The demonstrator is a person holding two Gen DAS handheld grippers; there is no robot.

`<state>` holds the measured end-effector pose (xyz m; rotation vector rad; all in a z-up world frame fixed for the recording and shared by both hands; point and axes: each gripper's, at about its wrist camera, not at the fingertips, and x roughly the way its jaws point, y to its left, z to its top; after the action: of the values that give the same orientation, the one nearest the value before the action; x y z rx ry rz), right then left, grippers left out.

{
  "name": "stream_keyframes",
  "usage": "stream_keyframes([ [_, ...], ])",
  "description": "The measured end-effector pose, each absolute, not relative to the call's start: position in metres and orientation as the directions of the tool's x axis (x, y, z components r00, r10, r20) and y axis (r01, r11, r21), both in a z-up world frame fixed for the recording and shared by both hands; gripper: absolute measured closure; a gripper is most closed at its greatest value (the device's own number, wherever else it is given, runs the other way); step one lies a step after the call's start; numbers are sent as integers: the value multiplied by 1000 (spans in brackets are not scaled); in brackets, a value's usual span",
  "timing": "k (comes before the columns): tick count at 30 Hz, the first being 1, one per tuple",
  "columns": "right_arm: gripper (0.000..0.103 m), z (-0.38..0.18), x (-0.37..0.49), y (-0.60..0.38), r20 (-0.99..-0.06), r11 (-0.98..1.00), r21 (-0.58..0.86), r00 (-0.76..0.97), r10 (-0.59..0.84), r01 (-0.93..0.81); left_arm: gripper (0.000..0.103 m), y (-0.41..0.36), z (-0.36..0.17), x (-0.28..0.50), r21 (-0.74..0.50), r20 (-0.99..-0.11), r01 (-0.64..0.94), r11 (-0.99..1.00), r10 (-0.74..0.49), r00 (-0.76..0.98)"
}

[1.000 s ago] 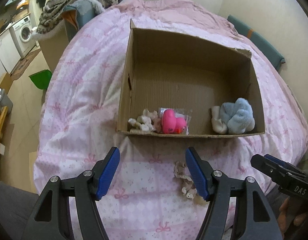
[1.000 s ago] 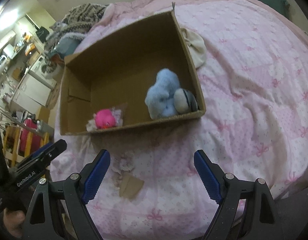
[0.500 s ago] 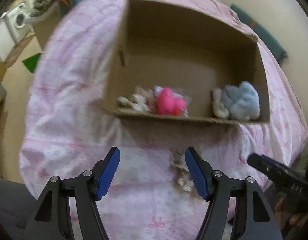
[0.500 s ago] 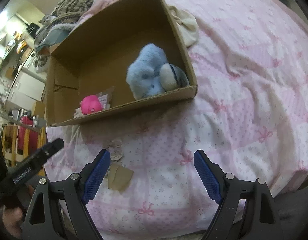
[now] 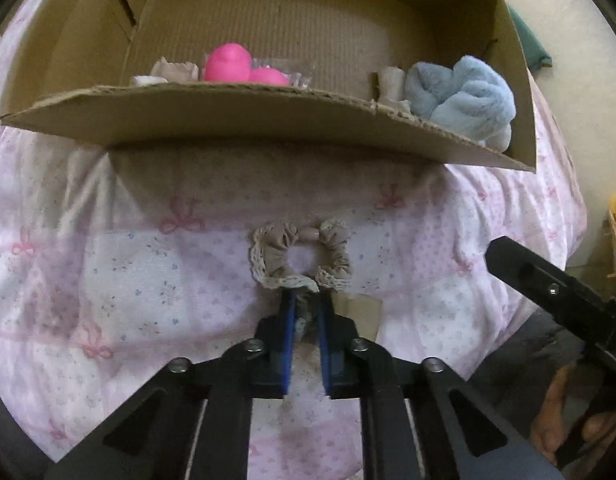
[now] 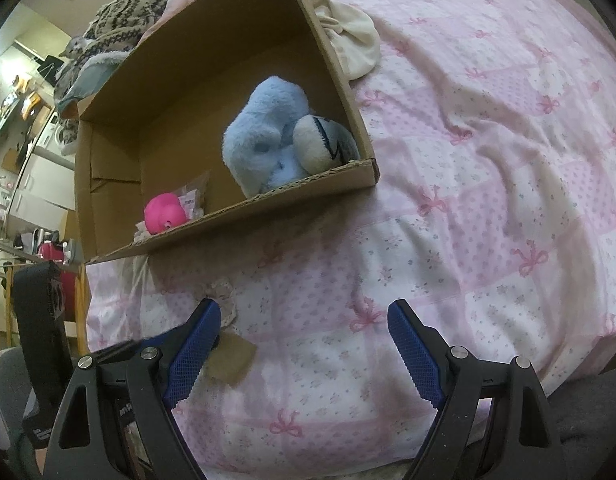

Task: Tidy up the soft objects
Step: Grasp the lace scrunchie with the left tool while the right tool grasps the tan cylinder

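A beige lace-edged scrunchie (image 5: 300,258) lies on the pink quilt in front of the cardboard box (image 5: 268,120). My left gripper (image 5: 306,300) is shut on the scrunchie's near edge. A brown card tag (image 5: 359,312) lies beside its fingers. The box holds a pink toy (image 5: 236,66), a blue plush (image 5: 463,100) and small beige pieces. My right gripper (image 6: 304,340) is open and empty above the quilt, right of the scrunchie (image 6: 224,294). The box (image 6: 108,184), pink toy (image 6: 164,212) and blue plush (image 6: 268,136) also show in the right wrist view.
A cream cloth (image 6: 351,40) lies on the quilt (image 6: 487,200) behind the box's right wall. Folded knit blankets (image 6: 124,12) are piled at the far end of the bed. The bed edge drops off at the left, with furniture beyond.
My left gripper moved down and forward to the scrunchie and closed on it. The right gripper dropped a little closer to the quilt and stayed open.
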<state>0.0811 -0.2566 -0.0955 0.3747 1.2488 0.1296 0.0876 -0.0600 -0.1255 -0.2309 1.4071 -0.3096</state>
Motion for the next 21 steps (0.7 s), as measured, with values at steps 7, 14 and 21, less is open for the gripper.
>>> stream_keyframes([
  [7, 12, -97, 83, -253, -901, 930, 355, 301, 313, 93, 97, -41, -103, 82, -346, -917, 51, 937, -349, 194],
  [14, 13, -112, 82, -233, -856, 868, 496, 192, 481, 38, 97, -11, -66, 72, -242, -911, 22, 970, -234, 339],
  [21, 28, -134, 85, -190, -863, 865, 502, 64, 502, -16, 97, 8, -62, 67, -200, -919, -19, 980, -181, 349],
])
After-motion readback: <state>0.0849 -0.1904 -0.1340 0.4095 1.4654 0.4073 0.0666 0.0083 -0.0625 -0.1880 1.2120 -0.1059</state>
